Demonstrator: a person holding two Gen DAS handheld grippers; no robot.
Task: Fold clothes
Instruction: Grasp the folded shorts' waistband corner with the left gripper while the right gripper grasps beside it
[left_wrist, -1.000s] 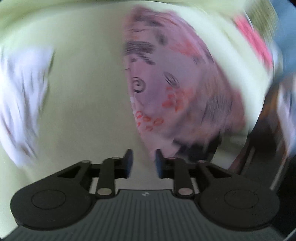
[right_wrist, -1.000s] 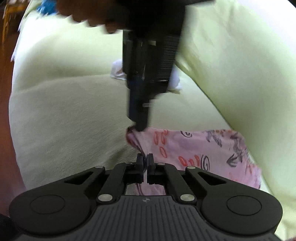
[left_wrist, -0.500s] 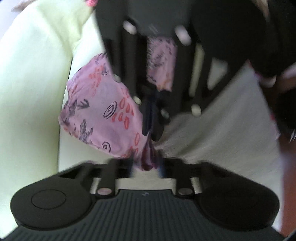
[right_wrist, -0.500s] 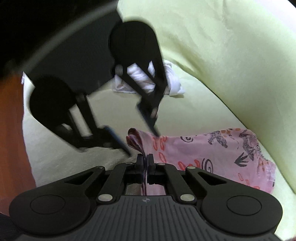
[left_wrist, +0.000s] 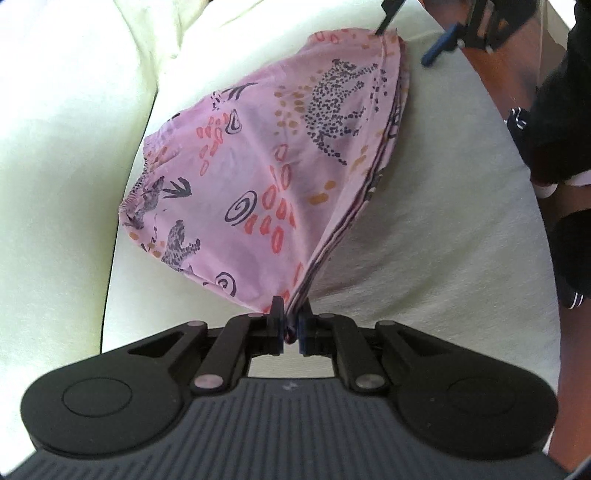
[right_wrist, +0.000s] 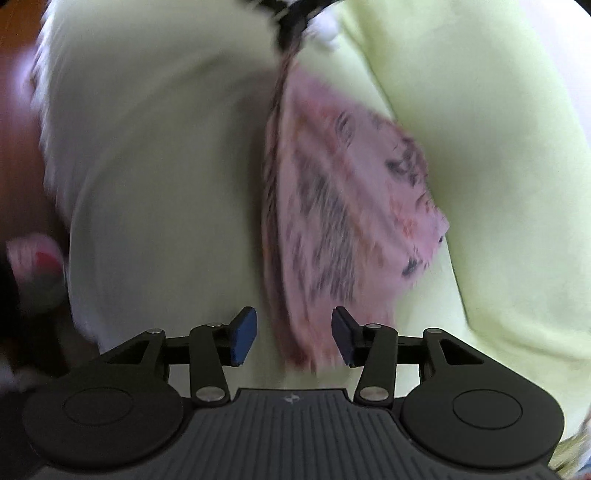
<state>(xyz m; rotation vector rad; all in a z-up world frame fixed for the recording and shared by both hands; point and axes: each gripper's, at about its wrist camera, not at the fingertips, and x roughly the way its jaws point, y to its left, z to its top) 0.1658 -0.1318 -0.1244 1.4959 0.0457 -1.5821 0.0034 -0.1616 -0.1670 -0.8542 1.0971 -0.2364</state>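
Note:
A pink printed garment (left_wrist: 280, 155) with leopards, swirls and red spots lies folded on a pale green sofa seat (left_wrist: 424, 221). My left gripper (left_wrist: 291, 328) is shut on the garment's near corner. My right gripper (right_wrist: 293, 334) is open, its jaws wide apart either side of the garment's other end (right_wrist: 332, 229), which is blurred. In the left wrist view the right gripper's open fingers (left_wrist: 439, 40) show at the garment's far corner.
The sofa backrest (left_wrist: 66, 147) rises beside the garment. A person's dark sleeve (left_wrist: 561, 110) and a reddish-brown floor (left_wrist: 491, 74) are at the seat's outer edge. A white cloth (right_wrist: 328, 26) lies far along the seat.
My left gripper has swung round and shut on the garment's corner. My right gripper, shut on the garment before, has opened and let it go.

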